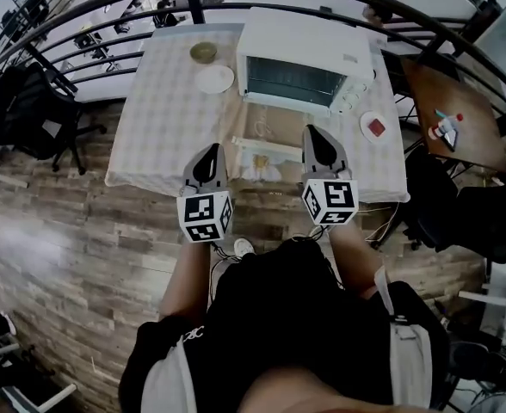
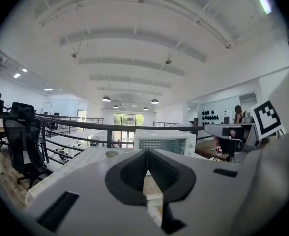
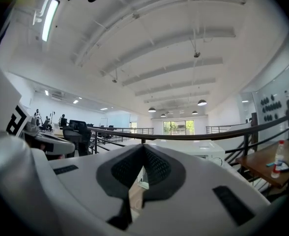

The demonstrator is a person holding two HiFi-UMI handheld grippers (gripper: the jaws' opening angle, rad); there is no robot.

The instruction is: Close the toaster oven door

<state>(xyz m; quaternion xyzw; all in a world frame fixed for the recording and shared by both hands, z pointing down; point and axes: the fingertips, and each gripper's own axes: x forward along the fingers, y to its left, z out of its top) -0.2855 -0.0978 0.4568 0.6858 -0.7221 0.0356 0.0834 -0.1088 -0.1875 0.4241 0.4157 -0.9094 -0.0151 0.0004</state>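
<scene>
A white toaster oven (image 1: 303,58) stands at the far side of the table, and its glass door (image 1: 266,129) hangs open, folded down flat toward me. My left gripper (image 1: 208,165) hovers near the table's front edge, just left of the door's handle bar (image 1: 266,150); it is shut and holds nothing. The right gripper (image 1: 322,147) is beside the right end of that door, also shut and empty. In the left gripper view the toaster oven (image 2: 164,141) shows beyond the shut left gripper (image 2: 147,155). The right gripper view shows the right gripper (image 3: 143,150) shut, with the toaster oven (image 3: 196,149) behind it.
The table (image 1: 163,110) wears a pale checked cloth. On it are a small bowl (image 1: 203,52), a white plate (image 1: 214,79), a clear bottle (image 1: 350,98) by the oven and a saucer with something red (image 1: 375,126). A black railing (image 1: 132,20) runs behind; a wooden table (image 1: 451,114) stands right.
</scene>
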